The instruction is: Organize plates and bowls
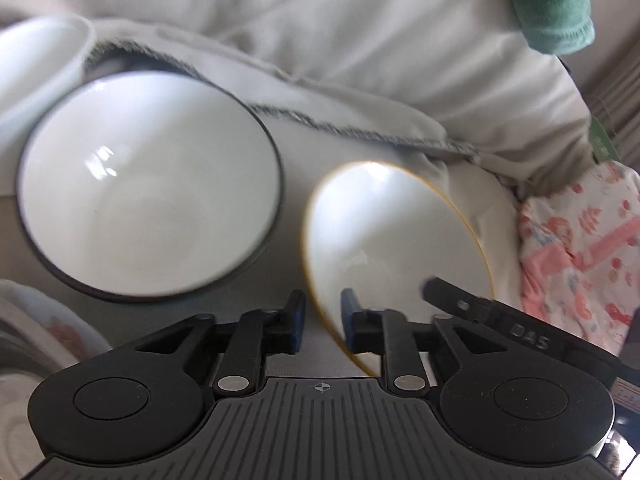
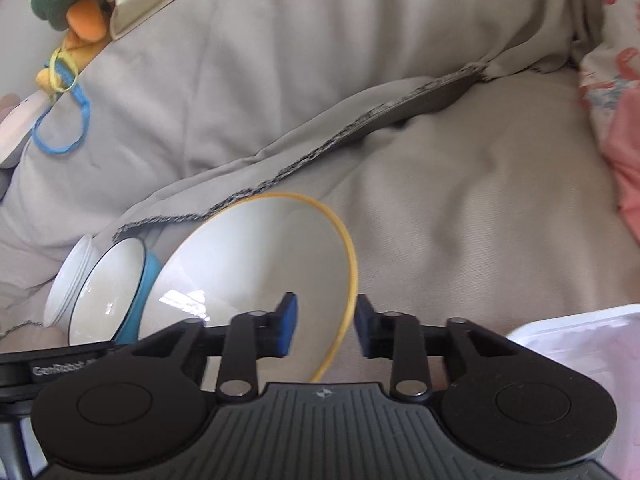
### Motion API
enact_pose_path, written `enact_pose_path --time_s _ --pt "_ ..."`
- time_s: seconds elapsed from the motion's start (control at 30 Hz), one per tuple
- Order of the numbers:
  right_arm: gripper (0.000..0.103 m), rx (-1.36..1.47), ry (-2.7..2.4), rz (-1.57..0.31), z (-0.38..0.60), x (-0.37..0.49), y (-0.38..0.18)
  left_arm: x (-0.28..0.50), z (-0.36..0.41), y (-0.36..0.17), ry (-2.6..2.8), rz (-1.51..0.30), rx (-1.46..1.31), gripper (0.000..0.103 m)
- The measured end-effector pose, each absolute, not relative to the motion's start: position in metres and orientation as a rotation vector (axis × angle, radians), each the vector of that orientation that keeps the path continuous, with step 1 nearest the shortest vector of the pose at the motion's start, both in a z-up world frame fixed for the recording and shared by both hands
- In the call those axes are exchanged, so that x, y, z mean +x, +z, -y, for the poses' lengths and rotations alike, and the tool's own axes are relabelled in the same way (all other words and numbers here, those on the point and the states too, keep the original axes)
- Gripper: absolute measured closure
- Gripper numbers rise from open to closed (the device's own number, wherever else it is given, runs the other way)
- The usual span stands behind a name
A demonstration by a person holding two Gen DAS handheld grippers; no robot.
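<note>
Yellow-rimmed bowl: tilted, rim between both claws.
Left gripper: clenched on rim at 6 o'clock.
Right gripper: clenched on rim at 5 o'clock.
Dark-rimmed bowl: 10 o'clock of left gripper, apart.

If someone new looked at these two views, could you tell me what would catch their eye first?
Probably the yellow-rimmed white bowl, tilted above the beige fabric, with both grippers at its rim: the right gripper on one edge and the left gripper on the other, jaws nearly closed around it. Next, the larger dark-rimmed white bowl to its left in the left wrist view, and the pink patterned cloth at the right edge.
</note>
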State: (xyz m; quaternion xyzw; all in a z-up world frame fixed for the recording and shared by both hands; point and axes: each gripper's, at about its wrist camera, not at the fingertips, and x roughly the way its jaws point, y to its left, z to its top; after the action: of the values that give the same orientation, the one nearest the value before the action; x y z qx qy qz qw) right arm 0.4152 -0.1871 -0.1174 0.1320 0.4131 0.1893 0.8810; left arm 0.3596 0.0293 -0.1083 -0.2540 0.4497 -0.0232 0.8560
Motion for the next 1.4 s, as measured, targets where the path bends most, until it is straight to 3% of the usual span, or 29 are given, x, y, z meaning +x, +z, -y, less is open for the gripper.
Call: enact_pose_path --time_s 0.7,1.17,1.4 --pt "0.076 0.12 0.549 -0.949 0.184 0.277 -0.125 0.229 -0.031 -0.097 -0.13 -1.086 -0.446 0.08" --pt "0.076 0.027 0.495 -0.931 0.184 0.278 -0.114 0.228 -0.039 -0.091 -0.202 -1.065 -0.499 0.078" --pt "0.067 0.046 0.453 -0.826 0.183 0.308 -0.066 0.236 -0.101 -0.041 -0.099 -0.878 -0.55 0.078"
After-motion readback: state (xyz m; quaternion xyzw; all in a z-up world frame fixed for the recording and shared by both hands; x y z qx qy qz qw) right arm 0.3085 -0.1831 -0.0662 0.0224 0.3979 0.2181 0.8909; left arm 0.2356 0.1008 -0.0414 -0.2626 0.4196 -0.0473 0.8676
